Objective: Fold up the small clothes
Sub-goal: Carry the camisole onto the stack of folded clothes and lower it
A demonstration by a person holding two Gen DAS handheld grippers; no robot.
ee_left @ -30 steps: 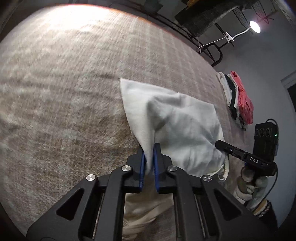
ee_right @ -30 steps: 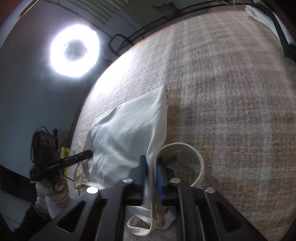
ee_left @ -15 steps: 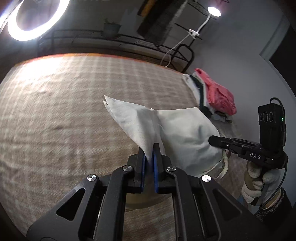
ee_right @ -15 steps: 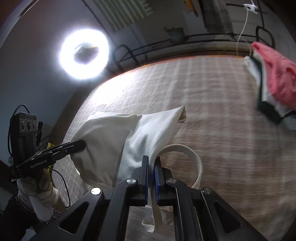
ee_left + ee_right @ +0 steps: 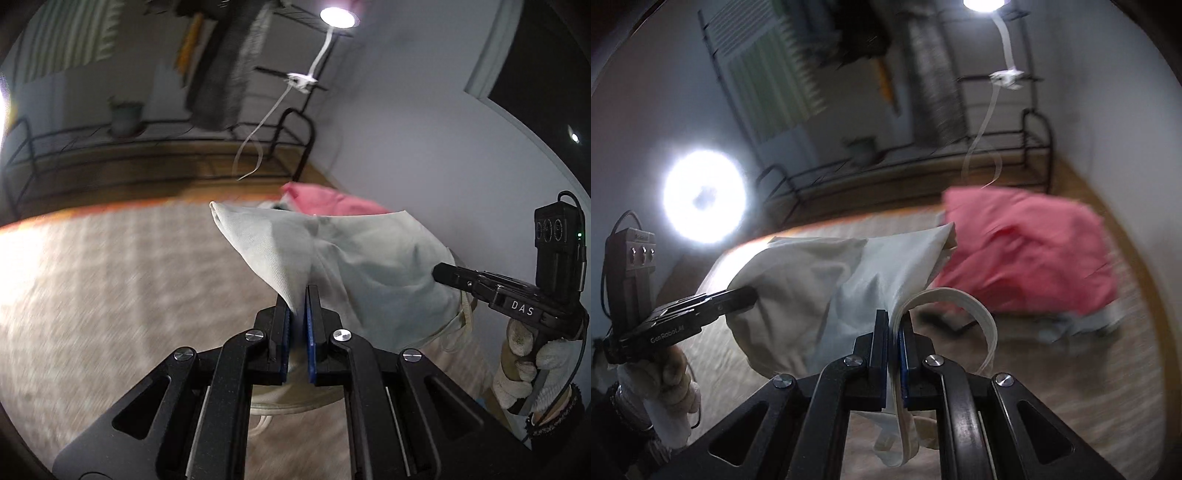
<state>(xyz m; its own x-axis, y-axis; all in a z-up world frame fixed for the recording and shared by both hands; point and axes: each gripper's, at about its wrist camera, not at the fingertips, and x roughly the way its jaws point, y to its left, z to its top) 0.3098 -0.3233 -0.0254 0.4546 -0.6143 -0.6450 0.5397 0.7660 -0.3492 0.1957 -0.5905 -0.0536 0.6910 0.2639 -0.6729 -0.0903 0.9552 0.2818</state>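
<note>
Both grippers, left gripper (image 5: 298, 295) and right gripper (image 5: 894, 320), are clamped tight on the white garment (image 5: 354, 266), lifted off the rug (image 5: 110, 280). Keep the edge taut and level, and steer clear of the pink pile (image 5: 1027, 251) at 1 o'clock.

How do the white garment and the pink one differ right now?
The white garment hangs in the air, pinched by the left gripper and the right gripper; the pink garment lies on the checked cover, touched by neither. The white one is spread between two grips with a loop trailing; the pink one sits bunched on other clothes. Both are soft cloth.

pink pile (image 5: 1027, 254) ahead — rug (image 5: 110, 295) leftward open
</note>
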